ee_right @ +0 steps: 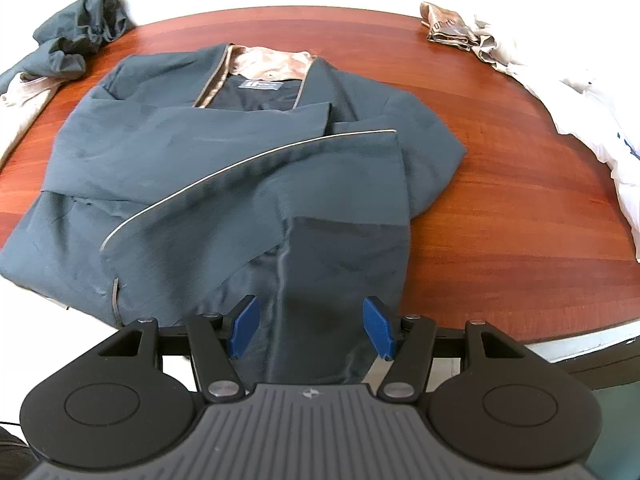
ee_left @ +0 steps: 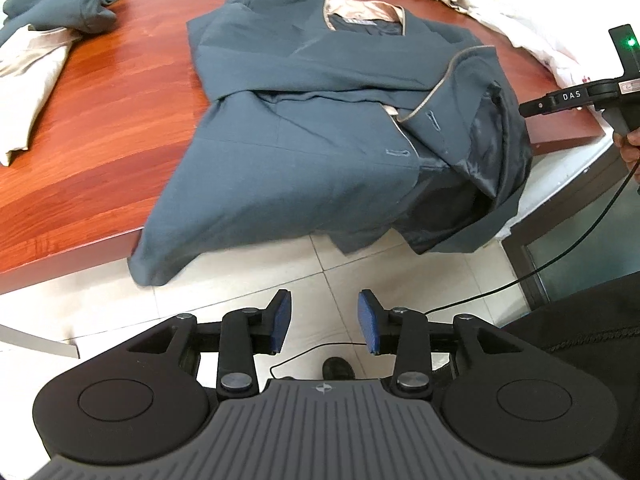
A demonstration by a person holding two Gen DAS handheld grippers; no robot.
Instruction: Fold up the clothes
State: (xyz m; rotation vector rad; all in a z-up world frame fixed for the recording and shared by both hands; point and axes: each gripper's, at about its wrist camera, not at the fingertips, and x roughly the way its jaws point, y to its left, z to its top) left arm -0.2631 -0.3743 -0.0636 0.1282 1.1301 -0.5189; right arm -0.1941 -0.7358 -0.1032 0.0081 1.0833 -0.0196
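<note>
A dark teal jacket (ee_right: 224, 184) lies on the reddish wooden table (ee_right: 500, 216), collar away from the cameras, with a tan satin lining (ee_right: 268, 65) showing at the neck and a small label just below it. Its front panels are folded across each other; a pale piped edge (ee_right: 240, 168) runs diagonally over the top layer. The lower part of the jacket hangs over the near table edge – in the left wrist view its hem (ee_left: 160, 256) droops past the edge toward the tiled floor (ee_left: 400, 264), and 2 buttonholes show on the front flap.

The right gripper (ee_right: 311, 326) hovers over the overhanging part, its blue pads (ee_right: 244, 326) standing wide on either side of a fold of dark cloth without pressing on it. The left gripper (ee_left: 324, 320) is off the table over the floor, below the hem, jaws parted with nothing between them.

On the far left of the table sits a crumpled dark teal garment (ee_right: 76, 36) on top of a beige cloth (ee_right: 20, 104). On the far right lie a brownish patterned cloth (ee_right: 448, 28) and a white cloth (ee_right: 592, 120). In the left wrist view the right-hand tool's black handle (ee_left: 572, 98) appears at the right edge with a green light lit – a hand (ee_left: 630, 144) grips it, and a thin black cable (ee_left: 580, 248) trails down from it.
</note>
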